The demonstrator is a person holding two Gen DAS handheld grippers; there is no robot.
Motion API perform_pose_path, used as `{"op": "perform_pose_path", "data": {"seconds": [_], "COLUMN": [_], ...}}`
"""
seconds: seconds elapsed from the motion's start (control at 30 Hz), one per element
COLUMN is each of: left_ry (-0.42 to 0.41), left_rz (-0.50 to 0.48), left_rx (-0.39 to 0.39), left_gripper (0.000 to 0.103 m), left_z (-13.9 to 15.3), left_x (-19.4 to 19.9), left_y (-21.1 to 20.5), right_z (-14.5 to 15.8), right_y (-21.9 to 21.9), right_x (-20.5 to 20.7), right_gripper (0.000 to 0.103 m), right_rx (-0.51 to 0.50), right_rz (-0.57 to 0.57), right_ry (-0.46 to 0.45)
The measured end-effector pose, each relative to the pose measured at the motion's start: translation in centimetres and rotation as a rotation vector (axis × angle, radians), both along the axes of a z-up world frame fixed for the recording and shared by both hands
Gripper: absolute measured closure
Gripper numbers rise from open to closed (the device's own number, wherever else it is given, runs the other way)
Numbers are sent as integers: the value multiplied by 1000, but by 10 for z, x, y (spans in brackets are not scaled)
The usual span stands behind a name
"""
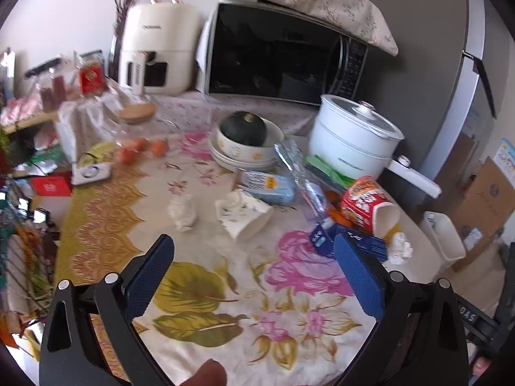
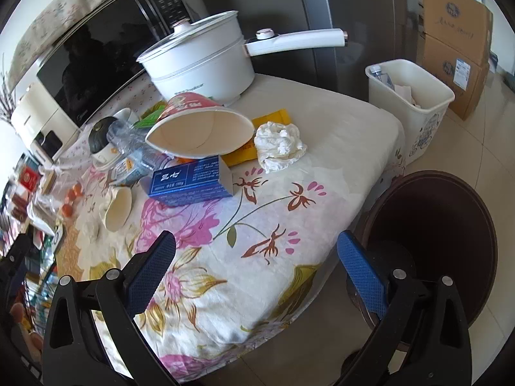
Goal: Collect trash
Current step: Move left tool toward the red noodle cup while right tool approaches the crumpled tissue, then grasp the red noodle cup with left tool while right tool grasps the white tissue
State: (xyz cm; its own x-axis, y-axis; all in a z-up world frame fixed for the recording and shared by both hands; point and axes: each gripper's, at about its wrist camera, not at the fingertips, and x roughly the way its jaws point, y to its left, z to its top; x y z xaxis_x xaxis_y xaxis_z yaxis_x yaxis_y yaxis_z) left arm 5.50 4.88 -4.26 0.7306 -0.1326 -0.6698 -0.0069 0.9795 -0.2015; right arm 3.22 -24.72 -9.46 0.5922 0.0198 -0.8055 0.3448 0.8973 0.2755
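Observation:
Trash lies on the floral tablecloth (image 1: 225, 289). A crumpled tissue (image 1: 182, 212) and a tipped white paper cup (image 1: 246, 217) lie ahead of my open, empty left gripper (image 1: 254, 254). A tipped red noodle cup (image 1: 370, 204), a blue box (image 1: 351, 241) and a second tissue wad (image 1: 399, 247) lie to its right. In the right wrist view the noodle cup (image 2: 199, 128), blue box (image 2: 190, 181) and tissue wad (image 2: 280, 144) lie beyond my open, empty right gripper (image 2: 257, 254). A white trash bin (image 2: 415, 103) stands on the floor past the table's right edge.
A white electric pot (image 2: 206, 61), a microwave (image 1: 276, 54), an air fryer (image 1: 157, 48), stacked bowls with a squash (image 1: 244, 138), a plastic bottle (image 1: 302, 173), a blue packet (image 1: 270, 186) and tomatoes (image 1: 141, 148) crowd the table. A dark round stool (image 2: 431, 234) stands below the table edge. Cardboard boxes (image 2: 454, 38) sit behind the bin.

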Motion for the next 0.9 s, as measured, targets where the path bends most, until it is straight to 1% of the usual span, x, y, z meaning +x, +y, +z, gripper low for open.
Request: {"op": "perform_pose_path", "data": {"seconds": [0.03, 0.07, 0.17, 0.2, 0.23, 0.27, 0.33, 0.37, 0.43, 0.53, 0.57, 0.6, 0.63, 0.67, 0.7, 0.73, 0.8, 0.83, 0.9], "left_ry": [72, 138, 269, 287, 279, 248, 193, 184, 186, 232, 248, 262, 277, 297, 309, 321, 319, 313, 294], "left_rz": [-60, -82, -68, -80, -101, -127, -176, -196, -229, -243, -233, -221, -214, -210, -211, -212, -204, -198, -187], "left_rx": [-25, -34, -44, -53, -63, -65, -46, -46, -64, -114, -105, -86, -71, -65, -71, -79, -81, -73, -53], "left_gripper": [6, 6, 6, 6, 6, 6, 6, 6, 6, 8, 13, 21, 26, 34, 44, 47, 57, 60, 75], "left_z": [-11, -25, -61, -66, -65, -60, -48, -44, -39, -43, -47, -52, -59, -66, -70, -75, -81, -82, -84], "left_x": [14, 24, 48, 55, 61, 66, 79, 85, 103, 131, 136, 140, 144, 150, 152, 155, 160, 163, 166], "left_y": [-3, -6, -14, -19, -26, -37, -63, -75, -97, -123, -129, -133, -137, -141, -142, -144, -147, -151, -154], "right_z": [0, 0, 3, 4, 6, 7, 9, 9, 10, 12, 12, 12, 11, 9, 6, 5, 0, -2, -6], "right_y": [-1, -4, -14, -18, -23, -27, -40, -44, -56, -74, -80, -86, -90, -94, -98, -101, -107, -109, -115], "right_x": [1, 3, 6, 8, 10, 11, 14, 15, 17, 16, 16, 17, 17, 18, 19, 21, 23, 24, 27], "right_gripper": [7, 7, 7, 7, 7, 7, 7, 7, 7, 7, 7, 7, 7, 7, 7, 7, 7, 7, 7], "right_rx": [6, 16, 38, 45, 54, 64, 89, 100, 122, 132, 131, 130, 129, 130, 131, 134, 145, 155, 186], "right_rz": [-6, -13, -28, -35, -45, -54, -86, -99, -121, -162, -178, -191, -199, -206, -210, -213, -220, -220, -217], "right_ry": [0, 0, -12, -15, -20, -25, -37, -42, -51, -64, -68, -70, -68, -60, -53, -48, -37, -34, -36]}}
